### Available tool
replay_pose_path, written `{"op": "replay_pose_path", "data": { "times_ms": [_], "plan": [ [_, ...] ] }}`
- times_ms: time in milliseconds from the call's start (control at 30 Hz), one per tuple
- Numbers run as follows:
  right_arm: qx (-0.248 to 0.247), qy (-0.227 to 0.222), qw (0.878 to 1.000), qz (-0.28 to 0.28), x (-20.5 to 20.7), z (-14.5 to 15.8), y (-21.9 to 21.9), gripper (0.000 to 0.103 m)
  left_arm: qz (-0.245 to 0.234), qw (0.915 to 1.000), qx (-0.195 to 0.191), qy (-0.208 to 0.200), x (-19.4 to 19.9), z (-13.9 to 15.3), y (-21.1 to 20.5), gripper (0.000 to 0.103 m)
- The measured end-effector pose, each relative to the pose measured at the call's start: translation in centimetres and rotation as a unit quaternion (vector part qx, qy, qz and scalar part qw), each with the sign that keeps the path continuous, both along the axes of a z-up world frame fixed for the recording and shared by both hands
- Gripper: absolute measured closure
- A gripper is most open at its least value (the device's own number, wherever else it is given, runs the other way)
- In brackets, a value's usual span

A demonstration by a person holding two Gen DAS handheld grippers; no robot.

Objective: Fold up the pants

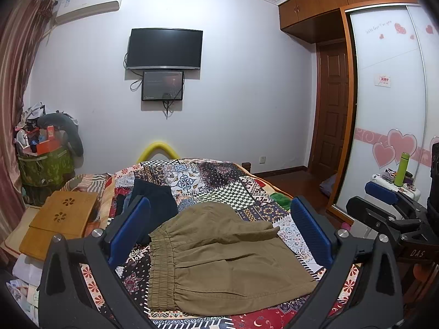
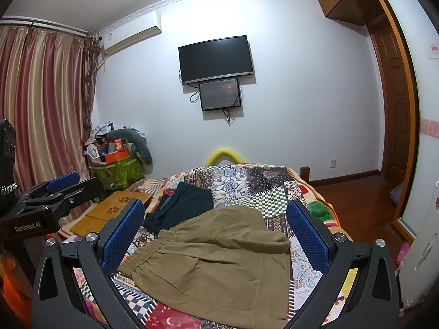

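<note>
In the left wrist view, the left gripper (image 1: 219,224) is above the bed with its two blue-padded fingers (image 1: 129,227) spread wide, and nothing is between them. Below and between the fingers lie the olive pants (image 1: 219,260), flat on the patchwork bedspread (image 1: 219,181). Their elastic waistband (image 1: 162,271) is toward the left, and the cloth looks already folded over once, with a rounded hump at the far end. A dark garment (image 1: 153,194) lies just beyond the pants, touching or almost touching their far left corner; I cannot tell which. On the left of the bed there is a wooden lap table (image 1: 63,219). At the right edge the right gripper (image 1: 384,194) is seen from the side, so only one blue pad is clear in this view. Behind it a green bottle (image 1: 402,168) stands on a white case.

In the right wrist view, the right gripper (image 2: 216,233) also has its fingers wide apart and holds nothing. The olive pants (image 2: 216,268) lie under it on the bedspread (image 2: 247,186), with the waistband on the left and the dark garment (image 2: 183,205) just behind. At the left edge the left gripper (image 2: 59,183) appears from the side. On the far wall hang a television (image 2: 215,59) and a smaller screen (image 2: 219,94) under it.
</note>
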State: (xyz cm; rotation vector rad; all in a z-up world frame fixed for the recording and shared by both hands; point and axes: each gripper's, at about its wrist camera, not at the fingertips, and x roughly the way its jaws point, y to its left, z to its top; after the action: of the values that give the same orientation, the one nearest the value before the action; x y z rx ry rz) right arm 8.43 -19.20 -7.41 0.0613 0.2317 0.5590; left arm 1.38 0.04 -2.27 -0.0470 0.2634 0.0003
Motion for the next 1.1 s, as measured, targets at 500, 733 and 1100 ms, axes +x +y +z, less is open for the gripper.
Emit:
{"op": "replay_pose_path", "data": {
  "times_ms": [500,733,1100],
  "plan": [
    [-0.001,0.001,1.0,-0.001,0.0,0.0,0.1,0.0,0.003,1.0,-0.002,0.001,0.0,0.0,0.0,0.0],
    [-0.002,0.004,1.0,-0.001,0.1,-0.1,0.0,0.0,0.003,1.0,-0.003,0.004,0.3,0.1,0.0,0.0],
    [-0.008,0.029,1.0,-0.003,1.4,-1.4,0.2,0.0,0.007,0.9995,-0.008,0.031,2.7,-1.5,0.7,0.0]
  ]
}}
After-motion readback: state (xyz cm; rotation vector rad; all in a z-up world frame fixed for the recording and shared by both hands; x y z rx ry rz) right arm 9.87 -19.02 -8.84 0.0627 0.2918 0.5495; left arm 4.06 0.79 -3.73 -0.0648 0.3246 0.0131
